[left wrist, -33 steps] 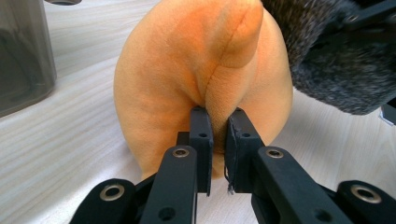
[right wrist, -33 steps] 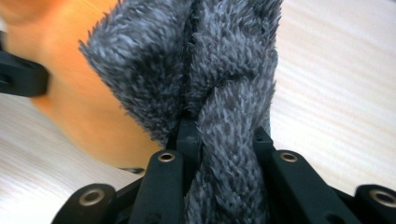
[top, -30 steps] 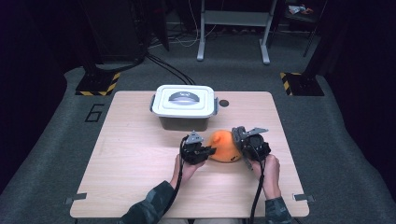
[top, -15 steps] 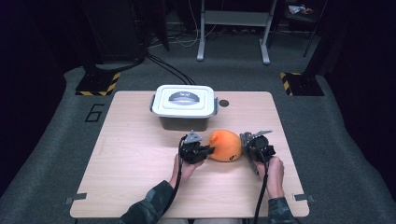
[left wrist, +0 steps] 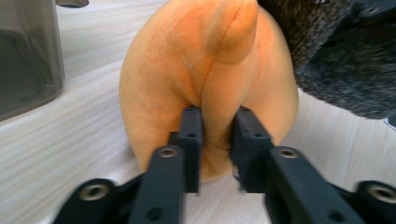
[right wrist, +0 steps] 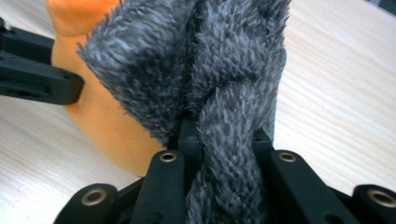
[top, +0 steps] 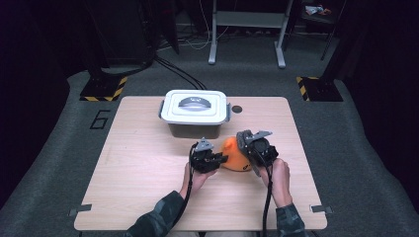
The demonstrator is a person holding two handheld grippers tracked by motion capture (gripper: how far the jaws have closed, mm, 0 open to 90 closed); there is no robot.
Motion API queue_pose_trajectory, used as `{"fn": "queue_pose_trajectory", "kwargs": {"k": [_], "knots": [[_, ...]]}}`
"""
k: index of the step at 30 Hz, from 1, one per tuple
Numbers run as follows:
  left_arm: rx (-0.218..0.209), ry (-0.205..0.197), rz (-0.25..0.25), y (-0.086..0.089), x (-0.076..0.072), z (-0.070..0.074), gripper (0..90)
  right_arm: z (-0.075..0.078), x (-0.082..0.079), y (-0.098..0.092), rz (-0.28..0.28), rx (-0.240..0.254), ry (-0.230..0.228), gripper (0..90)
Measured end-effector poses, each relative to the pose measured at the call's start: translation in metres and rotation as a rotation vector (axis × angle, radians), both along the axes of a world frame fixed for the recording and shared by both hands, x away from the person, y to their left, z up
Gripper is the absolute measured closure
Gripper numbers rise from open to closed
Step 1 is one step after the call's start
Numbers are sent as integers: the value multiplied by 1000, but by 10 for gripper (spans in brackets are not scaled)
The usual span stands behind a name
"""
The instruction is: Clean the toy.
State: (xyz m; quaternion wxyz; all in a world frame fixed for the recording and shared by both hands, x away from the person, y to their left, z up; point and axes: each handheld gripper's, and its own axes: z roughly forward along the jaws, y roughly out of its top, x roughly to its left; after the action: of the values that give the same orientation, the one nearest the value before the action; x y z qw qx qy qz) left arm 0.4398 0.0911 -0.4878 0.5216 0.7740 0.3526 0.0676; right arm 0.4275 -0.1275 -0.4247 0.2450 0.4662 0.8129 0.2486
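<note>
The orange plush toy (top: 234,155) lies on the table (top: 138,163), between the two grippers and just in front of the lidded grey box (top: 195,112).

The left gripper (left wrist: 217,140) sits at the toy's left side. Its jaws have just been opening. A fold of orange fabric is between them, and the pads appear to be touching it still, though the hold looks slack.

The right gripper (right wrist: 224,135) is clenched on the grey furry part (right wrist: 224,70) of the toy, which bunches up between its jaws.

Progress, as judged: the toy is grasped from both sides. The box lid (top: 195,104) remains closed. If the toy is bound for the box, opening and placing are still outstanding.
</note>
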Motion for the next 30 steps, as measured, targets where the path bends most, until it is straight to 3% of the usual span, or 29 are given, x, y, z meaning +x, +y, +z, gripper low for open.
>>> {"fn": "queue_pose_trajectory", "kwargs": {"k": [3,6,11,14,19,20,27,30], "knots": [[-18,-3,7,4,0,3,580,-4,1,-7,-4,3,0,750],[-16,21,32,11,3,0,466,-8,2,-13,-4,4,-7,751],[-2,66,41,19,11,-12,396,-11,1,-18,-10,9,2,751],[-9,87,19,17,14,-17,393,-13,2,-21,-10,6,-3,752],[-13,79,-12,9,13,-19,493,-14,2,-23,-20,10,6,752],[-24,76,-20,8,13,-20,550,-15,2,-24,-28,10,12,752],[-14,24,-26,1,10,-17,780,-19,2,-31,-43,29,3,753],[-4,1,-15,-1,9,-12,819,-17,0,-34,-60,41,-16,756]]}}
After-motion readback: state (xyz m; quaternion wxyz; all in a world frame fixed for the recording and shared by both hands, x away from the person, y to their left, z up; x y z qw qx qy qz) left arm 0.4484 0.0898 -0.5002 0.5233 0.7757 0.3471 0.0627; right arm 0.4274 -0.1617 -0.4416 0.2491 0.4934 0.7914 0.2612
